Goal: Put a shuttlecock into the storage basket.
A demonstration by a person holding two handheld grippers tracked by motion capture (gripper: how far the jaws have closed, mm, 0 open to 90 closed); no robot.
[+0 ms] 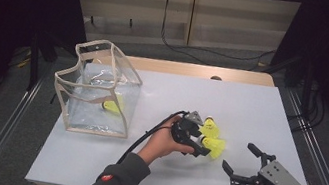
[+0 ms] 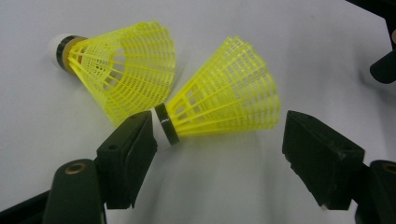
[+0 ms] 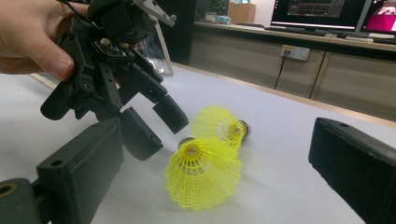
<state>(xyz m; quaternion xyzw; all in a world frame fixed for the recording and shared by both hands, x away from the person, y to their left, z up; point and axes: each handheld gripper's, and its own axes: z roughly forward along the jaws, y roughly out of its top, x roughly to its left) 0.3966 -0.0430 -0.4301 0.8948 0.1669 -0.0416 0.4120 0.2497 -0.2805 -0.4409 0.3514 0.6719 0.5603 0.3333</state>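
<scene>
Shuttlecocks: high view has two yellow ones on the white table (image 1: 249, 117), nearer shuttlecock (image 1: 214, 147) and farther shuttlecock (image 1: 210, 128) side by side, left gripper (image 1: 205, 141) right at them. Right gripper (image 1: 238, 161) sits apart, jaws wide, nothing in them. Clear bag (image 1: 99, 89) stands far left with a yellow item inside.

Left gripper view: jaws open around nearer shuttlecock (image 2: 224, 100), one pad at its cork, other pad clear.

Right gripper view: both shuttlecocks lie between its open jaws, farther off.

Two shuttlecocks (image 2: 224, 93) had yellow mesh skirts, white caps with black bands; the table (image 1: 249, 117) was white, the gripper (image 2: 219, 154) black
</scene>
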